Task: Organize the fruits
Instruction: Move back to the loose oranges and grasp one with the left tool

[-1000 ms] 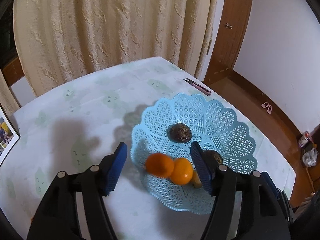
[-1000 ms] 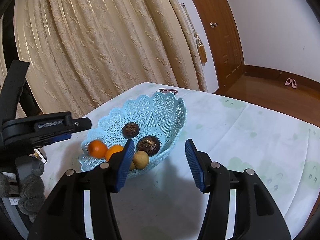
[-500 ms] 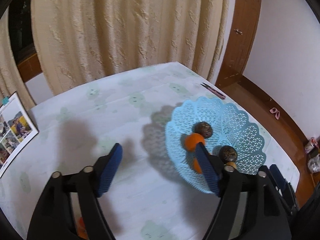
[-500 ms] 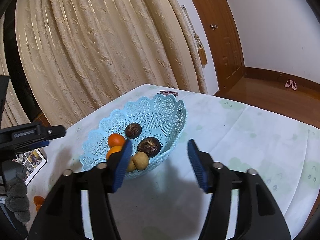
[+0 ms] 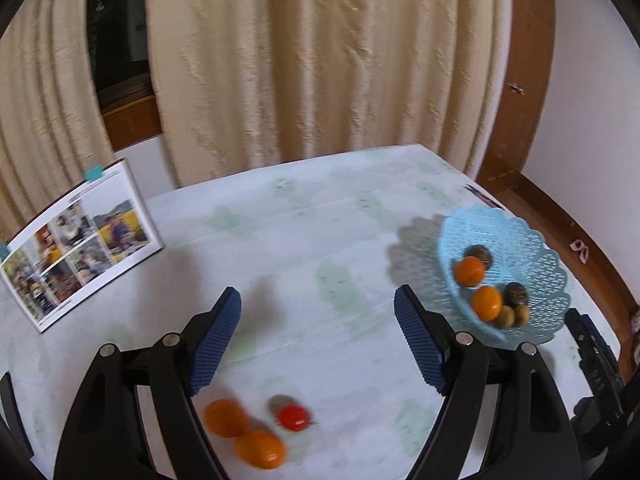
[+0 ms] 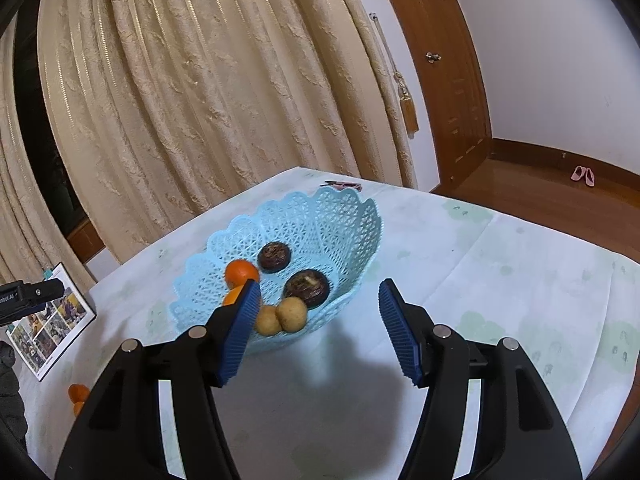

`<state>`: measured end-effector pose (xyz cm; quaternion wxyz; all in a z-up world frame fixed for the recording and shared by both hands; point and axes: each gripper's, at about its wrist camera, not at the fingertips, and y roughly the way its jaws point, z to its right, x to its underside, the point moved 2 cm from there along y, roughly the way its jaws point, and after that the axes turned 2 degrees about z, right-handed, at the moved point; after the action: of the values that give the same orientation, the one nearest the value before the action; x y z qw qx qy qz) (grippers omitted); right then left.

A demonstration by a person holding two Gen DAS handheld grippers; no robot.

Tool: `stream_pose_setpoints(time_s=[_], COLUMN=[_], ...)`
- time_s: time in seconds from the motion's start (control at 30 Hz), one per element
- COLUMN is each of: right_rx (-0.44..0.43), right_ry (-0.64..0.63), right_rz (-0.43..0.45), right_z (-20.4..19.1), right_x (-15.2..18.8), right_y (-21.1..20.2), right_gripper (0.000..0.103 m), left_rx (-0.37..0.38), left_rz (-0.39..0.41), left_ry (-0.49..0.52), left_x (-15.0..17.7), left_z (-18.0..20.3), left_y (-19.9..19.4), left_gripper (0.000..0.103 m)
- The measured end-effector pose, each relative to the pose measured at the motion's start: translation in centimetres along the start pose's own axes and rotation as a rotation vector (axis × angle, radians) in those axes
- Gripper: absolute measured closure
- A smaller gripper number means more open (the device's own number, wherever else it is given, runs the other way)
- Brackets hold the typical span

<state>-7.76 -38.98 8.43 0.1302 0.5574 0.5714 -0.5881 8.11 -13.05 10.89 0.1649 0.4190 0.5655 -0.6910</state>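
A light blue lattice basket (image 5: 532,248) (image 6: 344,216) stands on the table and holds two oranges (image 5: 470,271), two dark brown fruits (image 6: 306,284) and two small tan fruits (image 6: 292,311). Two loose oranges (image 5: 226,417) and a small red fruit (image 5: 294,417) lie on the tablecloth. My left gripper (image 5: 318,334) is open and empty, above and just beyond the loose fruits, left of the basket. My right gripper (image 6: 318,328) is open and empty, just in front of the basket.
A photo booklet (image 5: 80,236) (image 6: 50,328) stands at the table's left side. A pink-handled tool (image 6: 344,185) lies behind the basket near the far edge. Curtains hang behind the table. The loose oranges show small at the left of the right wrist view (image 6: 78,394).
My left gripper has swung left, away from the basket, and the loose oranges and red fruit have come into its view. The right gripper has barely moved.
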Motion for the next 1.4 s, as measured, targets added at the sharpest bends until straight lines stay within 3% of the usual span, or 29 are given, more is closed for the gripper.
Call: stream_pose_setpoints(time_s=[0.33,0.5,1.0,1.17,1.33,1.4], right_rx=[-0.096,-0.140,-0.206,-0.216,-0.254,-0.273], right_ry=[-0.086,-0.135,-0.226,-0.241,-0.244,-0.251], right_rz=[-0.061,-0.094,-0.164,-0.180,-0.222,-0.241], right_z=[-4.7,-7.1,-11.2,-11.6,-12.1,-12.6], right_x=[1.7,2.7,5.0,5.3,5.8,6.1], right_y=[-0.6,-0.7,-0.6,-0.4,-0.1,0.1], right_gripper=[0.040,0.040,0.039,0.039,0.039,0.039], left_rx=[-0.057,-0.074,-0.024,-0.031,-0.023,-0.006], left_rz=[-0.003,-0.052,-0.228,-0.252,-0.278,-0.299], left_ry=[-0.114,-0.157,-0.239,-0.252,-0.263,-0.277], left_x=[2.0,4.0,8.8,9.3,9.7,10.1], left_z=[-6.3,-8.5,-9.0,-9.1,-9.1,-9.0], left_y=[-1.5,-0.6,3.0,3.8,4.5,4.9], left_gripper=[0.024,0.024,0.024,0.025,0.037,0.048])
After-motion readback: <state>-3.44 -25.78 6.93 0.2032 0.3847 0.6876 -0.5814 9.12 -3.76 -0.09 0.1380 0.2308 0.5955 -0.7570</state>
